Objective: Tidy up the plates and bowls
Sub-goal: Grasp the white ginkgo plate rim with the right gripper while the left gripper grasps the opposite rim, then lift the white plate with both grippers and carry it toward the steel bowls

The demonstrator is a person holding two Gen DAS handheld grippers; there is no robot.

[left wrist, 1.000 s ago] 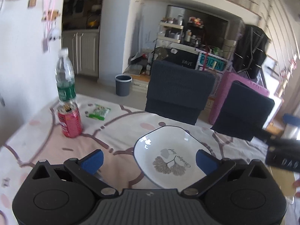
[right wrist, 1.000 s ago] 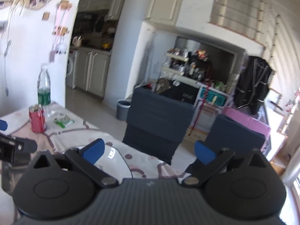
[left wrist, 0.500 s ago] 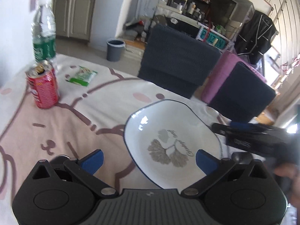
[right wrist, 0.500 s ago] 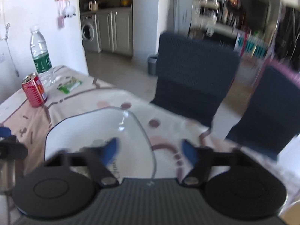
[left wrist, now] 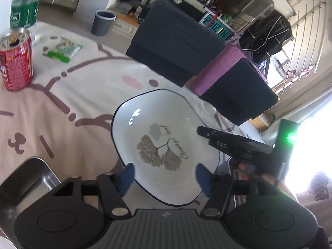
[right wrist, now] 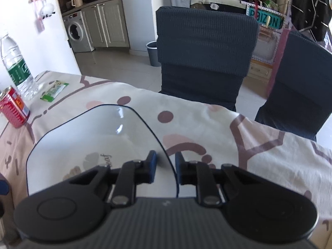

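Right gripper (right wrist: 165, 167) jaws just narrowed, straddling right rim of white plate (right wrist: 87, 143), pads not yet pressing. Left gripper (left wrist: 165, 177) jaws just closing, still slack either side of plate's near edge. Plate centre frame on patterned tablecloth (left wrist: 68, 95); red can (left wrist: 15, 62) upper left.

Right gripper (right wrist: 165, 166): jaws just closing, one blue pad either side of plate (right wrist: 93, 141) rim. Plate on bench (right wrist: 238, 145). Left edge: can (right wrist: 13, 110), bottle (right wrist: 17, 68), green packet (right wrist: 54, 90). Beyond: two chairs (right wrist: 203, 49).
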